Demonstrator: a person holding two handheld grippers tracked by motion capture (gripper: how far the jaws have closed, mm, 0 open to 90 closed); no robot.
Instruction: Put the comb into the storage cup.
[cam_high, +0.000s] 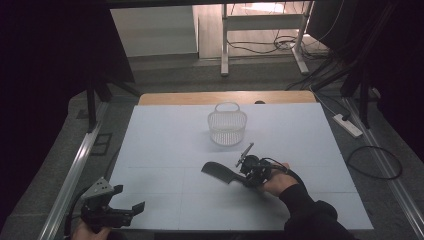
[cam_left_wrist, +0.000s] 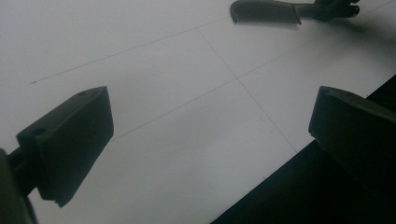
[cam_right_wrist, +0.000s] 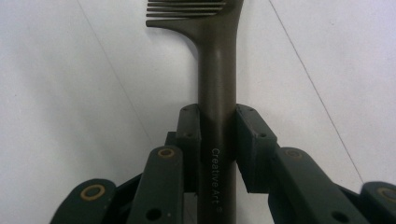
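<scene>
A dark wide-toothed comb (cam_high: 217, 171) lies across the middle of the white board (cam_high: 160, 145), teeth end to the left. My right gripper (cam_high: 247, 177) is shut on its round handle. In the right gripper view the two pads (cam_right_wrist: 252, 135) press on the handle (cam_right_wrist: 217, 70) from both sides, and the teeth point away at the top. My left gripper (cam_high: 129, 197) stands at the board's near left corner, open, with nothing between its fingers. In the left gripper view its jaws (cam_left_wrist: 210, 126) stand wide apart over bare board, and the comb (cam_left_wrist: 266, 11) shows far off at the top.
A white wire basket (cam_high: 227, 127) with a handle stands upright at the back middle of the board, behind the comb. A wooden table edge (cam_high: 225, 97) runs behind the board. Metal rails (cam_high: 75, 170) flank it. A power strip (cam_high: 347, 125) and cables lie on the floor at right.
</scene>
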